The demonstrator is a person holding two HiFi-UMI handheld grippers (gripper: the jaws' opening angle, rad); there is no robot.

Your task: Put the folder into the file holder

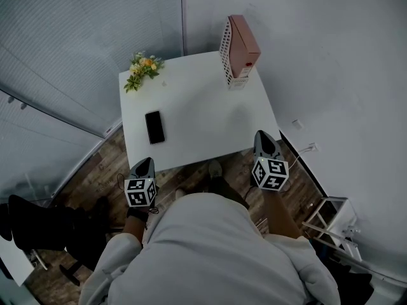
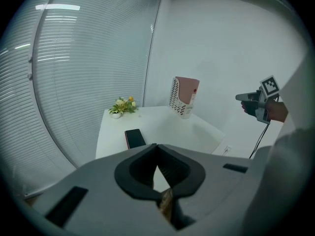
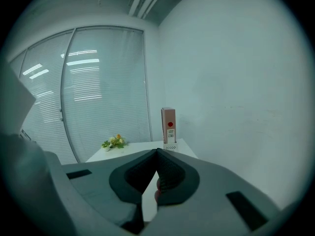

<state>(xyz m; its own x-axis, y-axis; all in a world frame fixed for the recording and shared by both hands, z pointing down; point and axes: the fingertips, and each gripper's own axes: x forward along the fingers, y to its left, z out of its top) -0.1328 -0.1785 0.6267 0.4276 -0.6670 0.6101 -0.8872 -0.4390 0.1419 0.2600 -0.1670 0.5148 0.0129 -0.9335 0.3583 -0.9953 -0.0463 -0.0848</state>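
Room: a white bench [image 1: 203, 119] set in a corner, with slatted blinds [image 1: 63, 43] on the left, a plain wall [image 1: 331, 56] on the right and a wood floor [image 1: 102, 164] beneath.
Left hand-held gripper [image 1: 147, 162]: jaws together, nothing between them, at the bench's near left edge.
Right hand-held gripper [image 1: 261, 135]: jaws together, empty, at the near right edge.
Phone [image 1: 154, 126]: dark, flat on the left side.
Flowers [image 1: 142, 68]: far left corner.
Folder [image 1: 244, 43]: pink, upright inside the white perforated file holder [image 1: 226, 49] at the far right corner — well apart from both grippers.

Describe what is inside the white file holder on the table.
A pink folder stands upright inside the file holder, rising above its front wall. Its walls cover the folder's lower part and anything else inside.
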